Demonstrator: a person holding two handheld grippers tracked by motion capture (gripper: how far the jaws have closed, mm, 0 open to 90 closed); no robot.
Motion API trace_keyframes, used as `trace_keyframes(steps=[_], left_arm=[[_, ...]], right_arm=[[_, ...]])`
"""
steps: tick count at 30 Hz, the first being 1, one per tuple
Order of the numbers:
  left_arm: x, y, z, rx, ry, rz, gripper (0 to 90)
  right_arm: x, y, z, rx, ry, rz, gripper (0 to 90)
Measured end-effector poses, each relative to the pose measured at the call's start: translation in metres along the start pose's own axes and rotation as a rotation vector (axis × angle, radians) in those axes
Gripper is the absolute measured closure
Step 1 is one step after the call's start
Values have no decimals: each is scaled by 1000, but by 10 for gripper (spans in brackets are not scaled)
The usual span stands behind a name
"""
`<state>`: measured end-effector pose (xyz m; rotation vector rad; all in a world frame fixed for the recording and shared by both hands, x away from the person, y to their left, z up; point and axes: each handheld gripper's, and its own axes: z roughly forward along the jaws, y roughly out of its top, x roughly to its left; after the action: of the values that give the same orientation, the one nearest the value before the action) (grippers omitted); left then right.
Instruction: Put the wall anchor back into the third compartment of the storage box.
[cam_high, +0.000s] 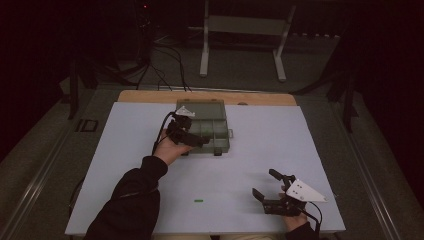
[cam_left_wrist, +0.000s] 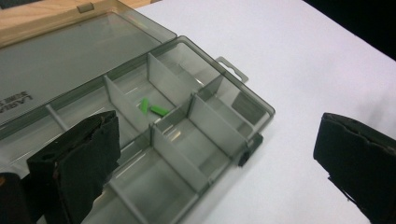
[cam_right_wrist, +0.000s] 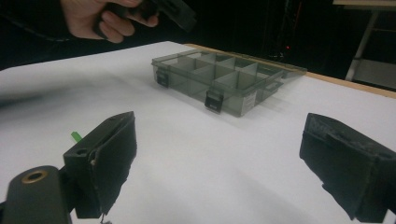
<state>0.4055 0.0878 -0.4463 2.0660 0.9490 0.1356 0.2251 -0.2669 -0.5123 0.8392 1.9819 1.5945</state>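
- The left gripper (cam_high: 196, 138) is held above the near left part of the compartment box (cam_high: 219, 131), with the person's left hand (cam_high: 167, 148) under it and the forearm coming in from the lower left in the high view.
- Its jaws stand wide apart and hold nothing.
- The right gripper (cam_high: 265, 186) rests low near the front right corner of the white table sheet (cam_high: 270, 135), well apart from the box, pointing toward the left side of the table.
- Its jaws are also wide open, and nothing is between them.
- I count 2 grippers, 1 box with its lid (cam_left_wrist: 70, 51) opened flat behind it, and 3 small green pieces.
- In the left gripper view, 2 green pieces (cam_left_wrist: 153, 108) lie together in 1 middle compartment of the box, just ahead of the left jaw and between the 2 jaws, touching or nearly touching each other.
- The 3rd green piece (cam_high: 198, 201) lies alone on the sheet, to the left of the right gripper and well apart from the left gripper.
- In the right gripper view this piece (cam_right_wrist: 75, 136) shows just beside its left jaw, partly hidden by it.
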Motion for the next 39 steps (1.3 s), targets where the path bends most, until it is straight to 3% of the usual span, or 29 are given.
trace_keyframes(steps=[7,9,17,39], left_arm=[[-5,-11,-18,-1,-31,19,0],[-11,-16,-25,7,-35,46,0],[-23,-27,-43,6,-71,79,0],[-59,-75,-67,19,-152,171,0]], right_arm=[[0,0,0,1,1,-1,110],[0,0,1,3,0,-1,110],[1,-1,1,7,2,-1,110],[2,0,1,5,2,-8,110]])
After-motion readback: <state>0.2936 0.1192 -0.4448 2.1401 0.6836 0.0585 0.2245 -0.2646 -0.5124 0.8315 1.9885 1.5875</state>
